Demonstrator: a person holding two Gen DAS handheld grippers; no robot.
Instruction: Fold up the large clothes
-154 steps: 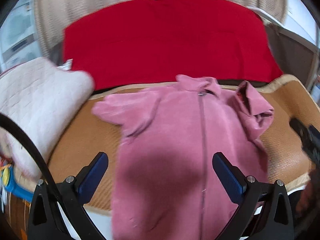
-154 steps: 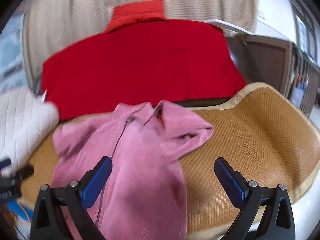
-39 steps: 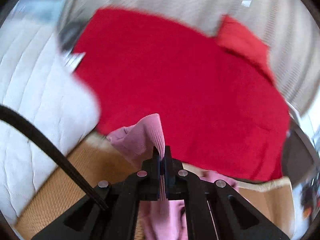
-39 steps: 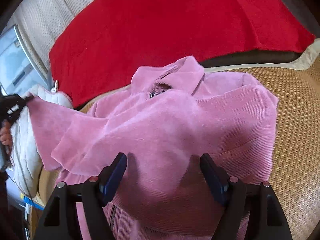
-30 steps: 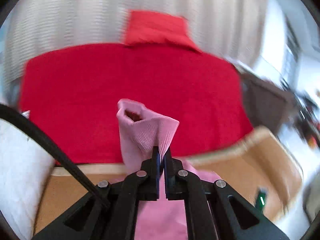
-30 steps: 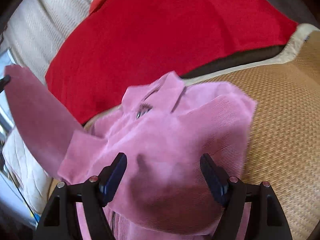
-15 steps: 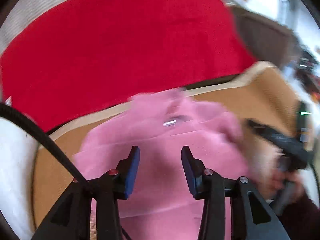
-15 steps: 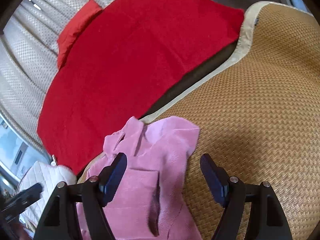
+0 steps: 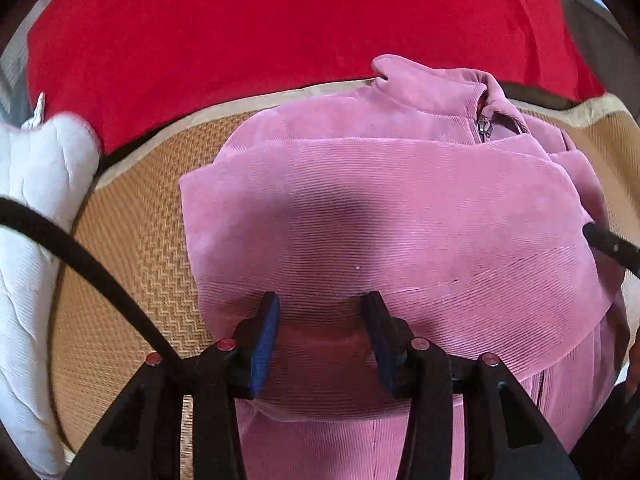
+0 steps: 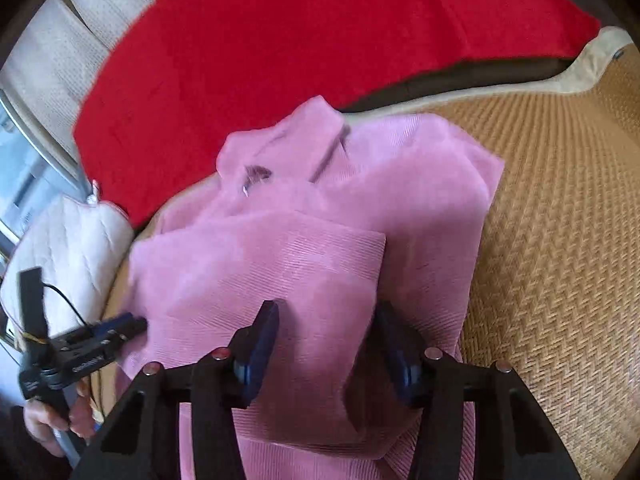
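A pink corduroy jacket (image 9: 400, 208) lies on the woven mat (image 9: 132, 248) with its collar at the far side and both sleeves folded across the chest. My left gripper (image 9: 321, 304) hangs low over the near edge of the folded sleeve, its jaws partly apart, nothing pinched. From the right wrist view it shows as the left gripper (image 10: 128, 326) at the jacket's left edge, held by a hand (image 10: 48, 416). My right gripper (image 10: 327, 312) is over the jacket (image 10: 400, 184) near the sleeve cuff. Its jaws are closing with fabric below them, and the pads do not press on it.
A red blanket (image 9: 280, 24) covers the sofa back beyond the mat. A white quilted cushion (image 9: 36, 208) sits at the left edge. A black cable (image 9: 80, 256) crosses the left wrist view. Bare mat (image 10: 560, 240) stretches to the jacket's right.
The left gripper let go of the sleeve cuff, opened and dropped down over the jacket. The sleeve now lies across the chest. The right gripper's jaws narrowed and it swung back over the jacket.
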